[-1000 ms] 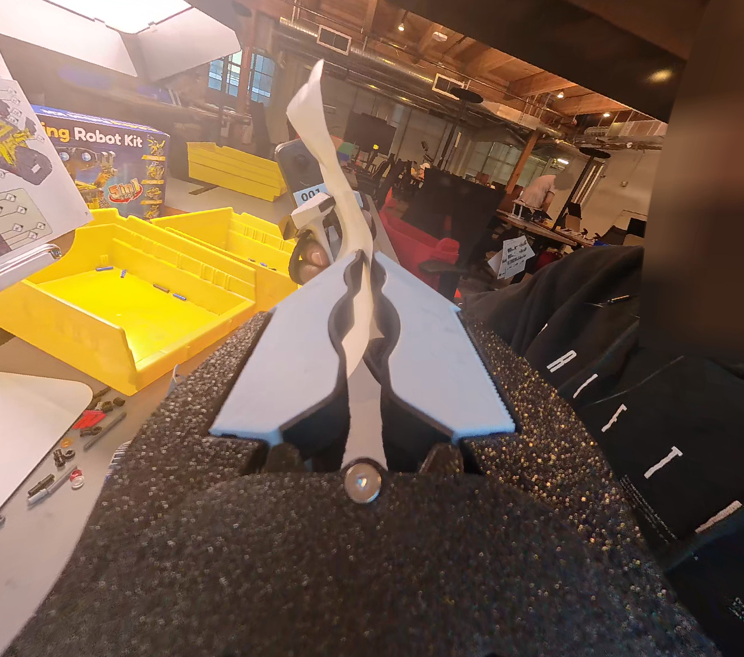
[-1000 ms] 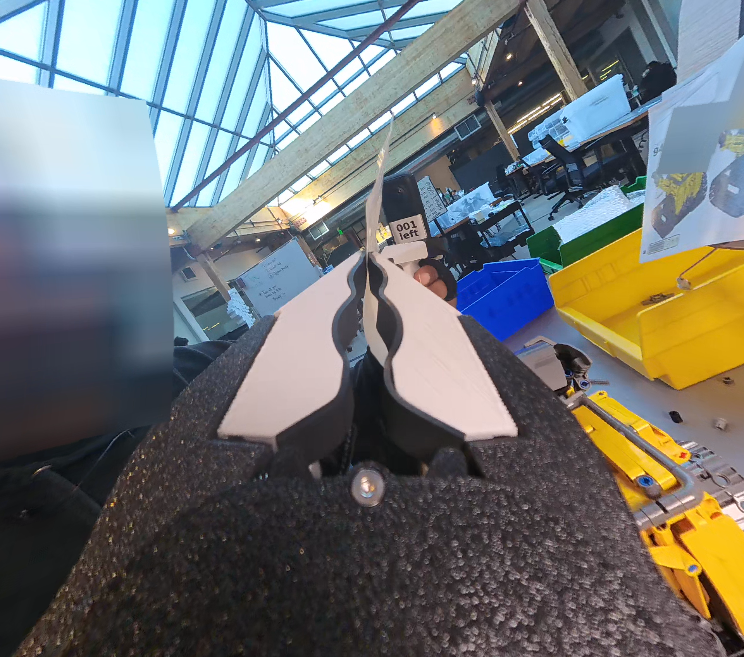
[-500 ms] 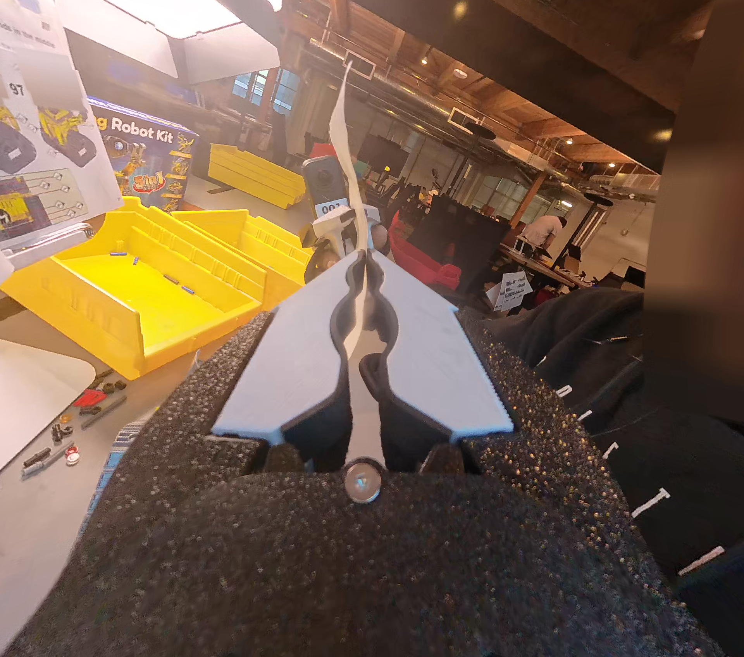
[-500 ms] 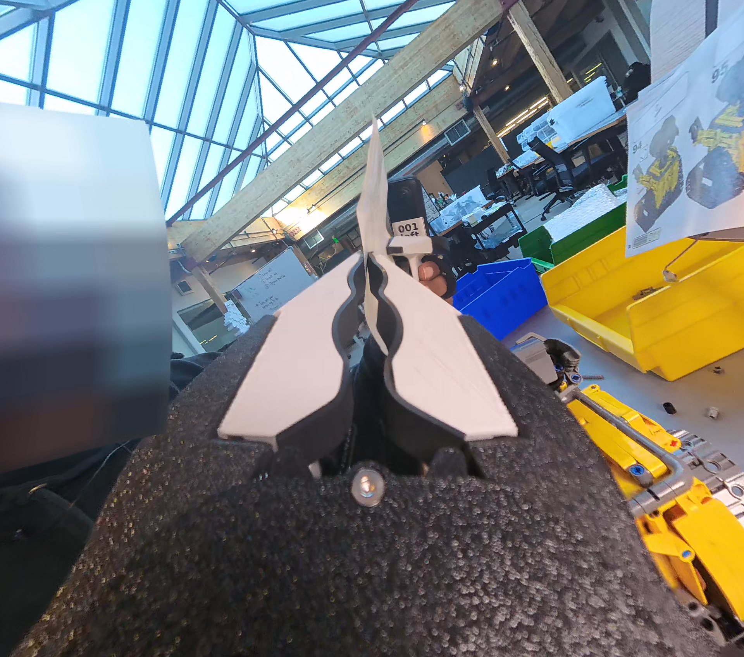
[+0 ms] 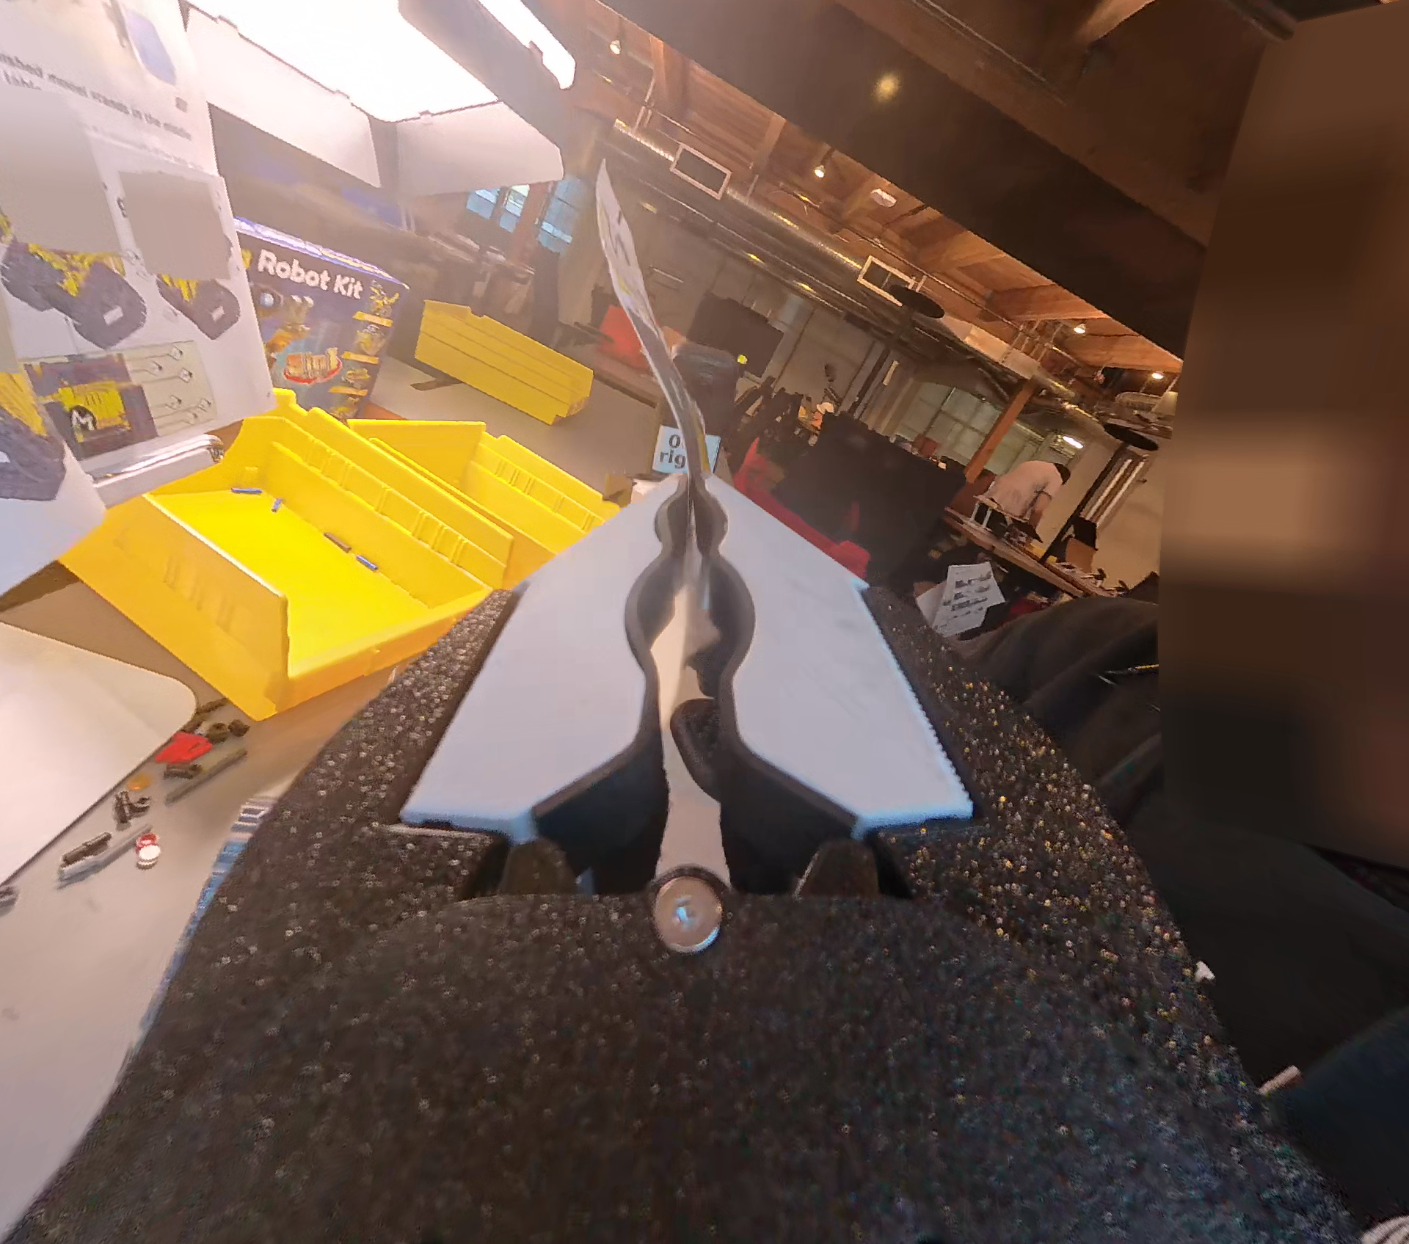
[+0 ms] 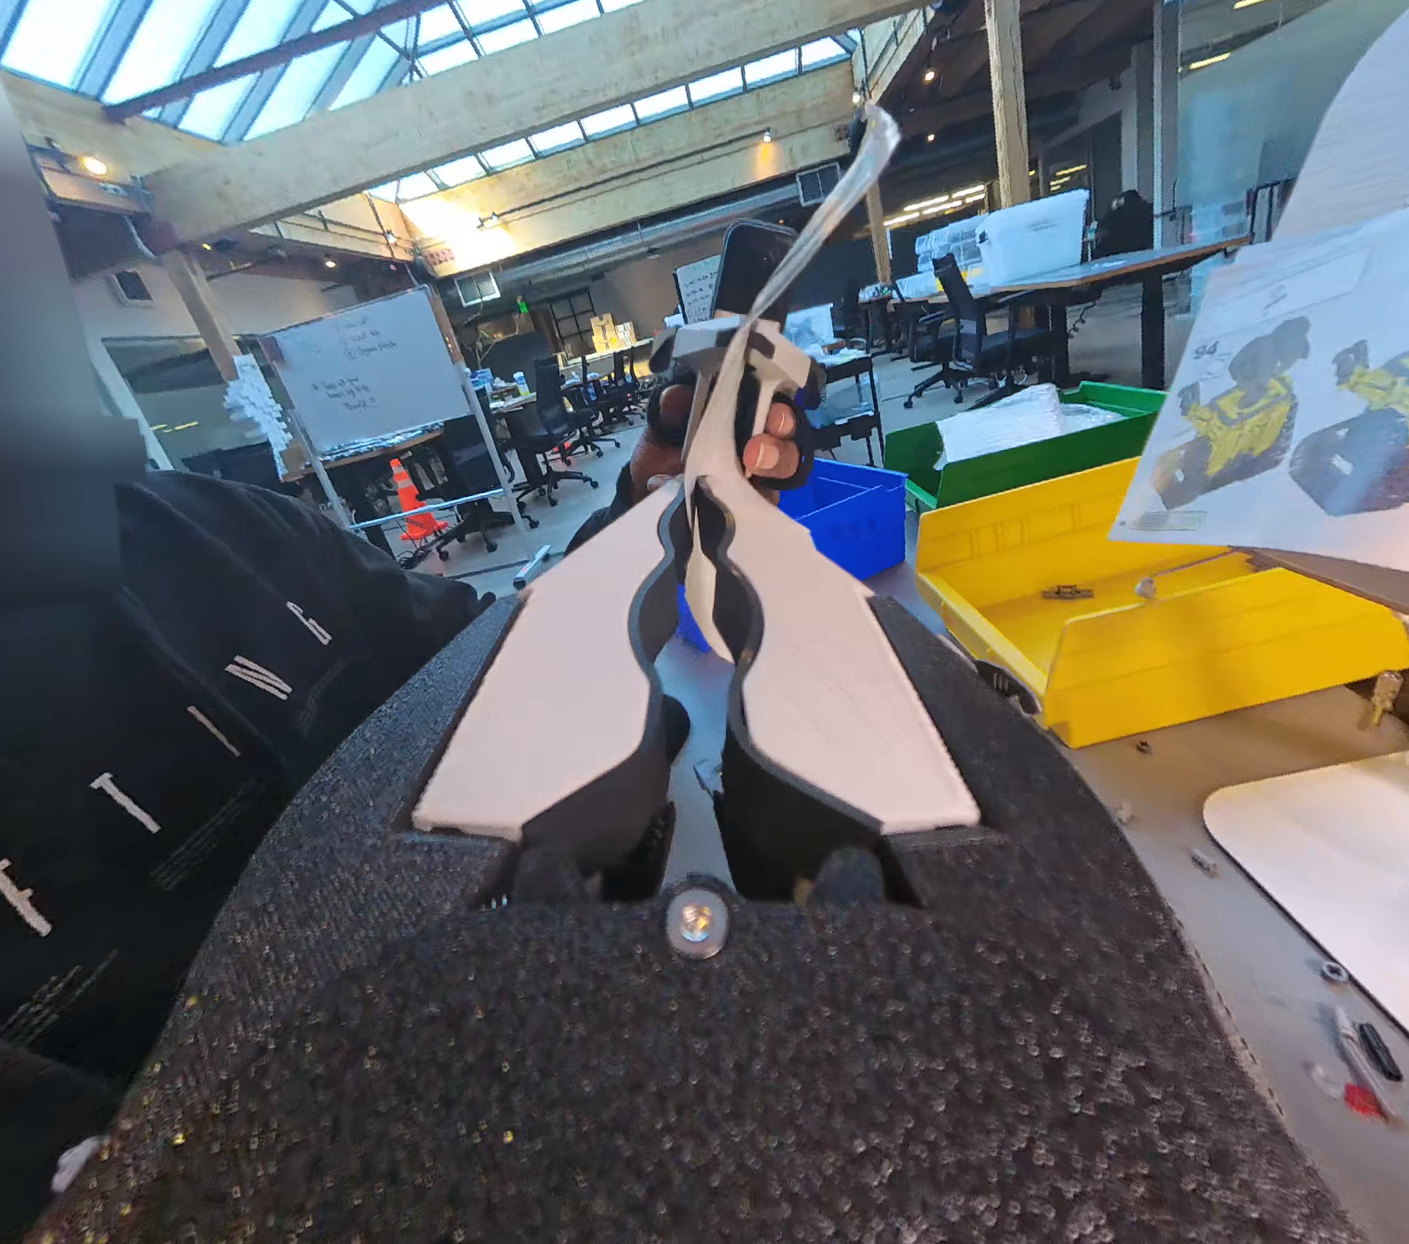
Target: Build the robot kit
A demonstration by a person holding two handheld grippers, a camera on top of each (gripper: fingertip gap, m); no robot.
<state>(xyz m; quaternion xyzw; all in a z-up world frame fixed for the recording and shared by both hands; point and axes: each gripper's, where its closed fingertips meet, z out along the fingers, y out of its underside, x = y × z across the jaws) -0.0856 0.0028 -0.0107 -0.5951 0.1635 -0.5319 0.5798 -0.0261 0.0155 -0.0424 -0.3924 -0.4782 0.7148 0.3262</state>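
Observation:
A thin white strip (image 5: 633, 285) is pinched between both grippers. My left gripper (image 5: 690, 491) is shut on it, and the strip rises from the tips and leans up to the left. My right gripper (image 6: 694, 494) is shut on the same strip (image 6: 717, 445), which twists and bends up to the right there. In the right wrist view a hand (image 6: 766, 445) holds the other gripper just behind the strip. In the left wrist view the other gripper is mostly hidden behind the strip.
Yellow bins (image 5: 305, 567), a toy kit box (image 5: 328, 323), an instruction sheet (image 5: 114, 262) and small loose parts (image 5: 183, 750) are at the left. In the right wrist view there are yellow (image 6: 1144, 628), blue (image 6: 846, 513) and green (image 6: 1029, 452) bins. A person's black garment (image 6: 190, 635) is close by. My hands' fingertips stand some 8 cm from each other.
Both grippers stay shut on the strip. The right view has swung down and round, so the yellow model is out of sight. The strip now twists to the right there and leans left in the left view.

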